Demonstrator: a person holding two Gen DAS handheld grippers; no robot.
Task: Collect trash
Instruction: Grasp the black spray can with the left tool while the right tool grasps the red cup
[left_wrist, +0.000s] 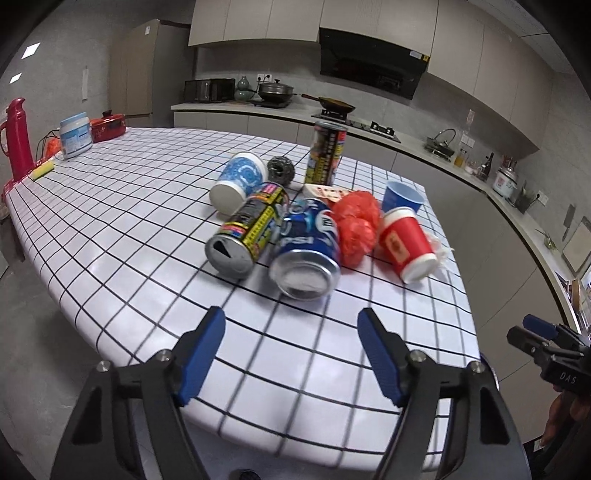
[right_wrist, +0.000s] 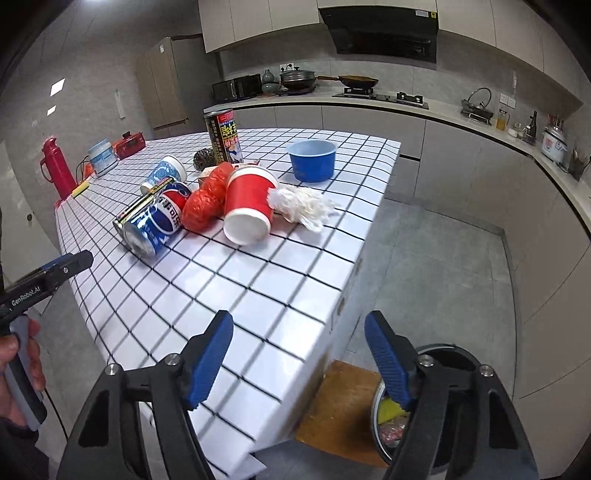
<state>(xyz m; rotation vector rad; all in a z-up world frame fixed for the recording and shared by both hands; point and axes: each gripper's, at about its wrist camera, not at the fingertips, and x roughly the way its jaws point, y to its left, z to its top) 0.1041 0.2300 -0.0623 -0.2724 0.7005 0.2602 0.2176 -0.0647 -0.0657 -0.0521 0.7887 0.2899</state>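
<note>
Both grippers, left gripper (left_wrist: 291, 354) and right gripper (right_wrist: 298, 356), hover spread wide and empty at the table (left_wrist: 147, 206) edge, the Pepsi can (left_wrist: 306, 251) nearest among heaped trash, bin (right_wrist: 436, 354) waiting below right, presumably for drop-offs.

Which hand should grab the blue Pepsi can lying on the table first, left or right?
Left, probably. The left tool is open and points almost straight at the Pepsi can, which lies just ahead of it. The right tool, also open, sits over the table's corner, with the can off to its left.
</note>
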